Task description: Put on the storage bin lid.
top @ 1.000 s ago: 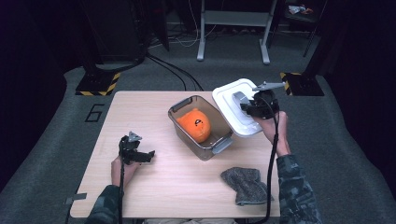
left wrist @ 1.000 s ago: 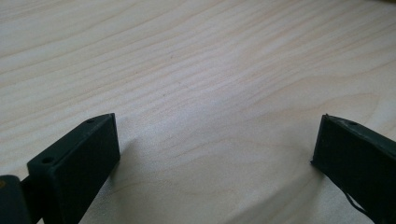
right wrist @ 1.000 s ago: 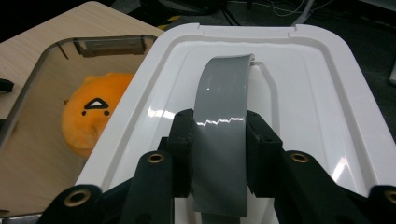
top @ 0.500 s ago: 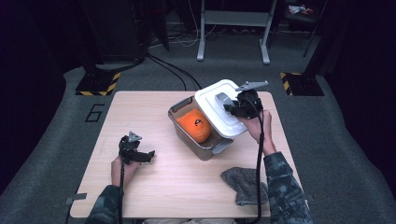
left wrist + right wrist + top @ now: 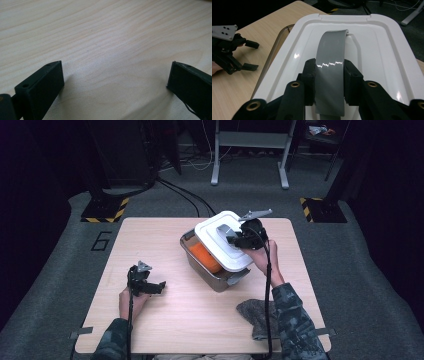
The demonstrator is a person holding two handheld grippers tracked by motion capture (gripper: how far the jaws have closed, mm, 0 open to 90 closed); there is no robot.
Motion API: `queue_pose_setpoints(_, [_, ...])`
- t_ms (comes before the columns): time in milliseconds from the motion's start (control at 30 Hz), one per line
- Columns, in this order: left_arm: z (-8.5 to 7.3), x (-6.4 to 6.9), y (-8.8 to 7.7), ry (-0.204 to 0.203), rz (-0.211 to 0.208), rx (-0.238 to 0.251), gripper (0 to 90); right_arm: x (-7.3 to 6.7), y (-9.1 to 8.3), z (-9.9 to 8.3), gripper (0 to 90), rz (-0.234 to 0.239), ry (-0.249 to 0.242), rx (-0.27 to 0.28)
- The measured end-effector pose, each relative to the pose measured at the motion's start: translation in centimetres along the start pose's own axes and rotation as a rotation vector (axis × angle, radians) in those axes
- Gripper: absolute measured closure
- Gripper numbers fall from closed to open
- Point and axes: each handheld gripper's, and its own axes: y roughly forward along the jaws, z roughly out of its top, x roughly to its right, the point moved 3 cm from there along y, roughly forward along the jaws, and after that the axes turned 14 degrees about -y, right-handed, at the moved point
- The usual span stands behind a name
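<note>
A white lid point(image 5: 220, 242) with a grey handle point(image 5: 331, 60) hangs tilted over a clear box point(image 5: 212, 272) at the table's middle. Something orange point(image 5: 202, 256) lies inside the box, partly covered by the lid. My right gripper point(image 5: 234, 236) is shut on the grey handle, its pads point(image 5: 310, 75) pressing both sides of it. My left gripper point(image 5: 155, 287) rests low over bare wood at the left front of the table. Its jaws stand wide apart with nothing between them, as the left gripper view's fingertips point(image 5: 46, 80) show.
A grey cloth point(image 5: 255, 315) lies near the front right edge of the wooden table point(image 5: 150, 240). Dark floor, cables and a stand's legs point(image 5: 250, 155) lie beyond the far edge.
My right gripper has carried the white lid leftward from the table's right side to above the box, now covering most of the orange thing. The left gripper has stayed put.
</note>
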Motion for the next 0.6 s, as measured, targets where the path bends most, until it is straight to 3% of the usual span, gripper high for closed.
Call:
queue_pose_setpoints(300, [0.0, 0.0, 0.0, -0.002, -0.001, 0.0, 0.0, -1.3, 2.1, 0.0, 67.1, 0.063, -0.011, -0.002])
queue_pose_setpoints(600, [0.0, 0.0, 0.0, -0.001, -0.002, 0.0, 0.0, -2.2, 3.2, 0.4, 67.1, 0.097, -0.013, 0.005])
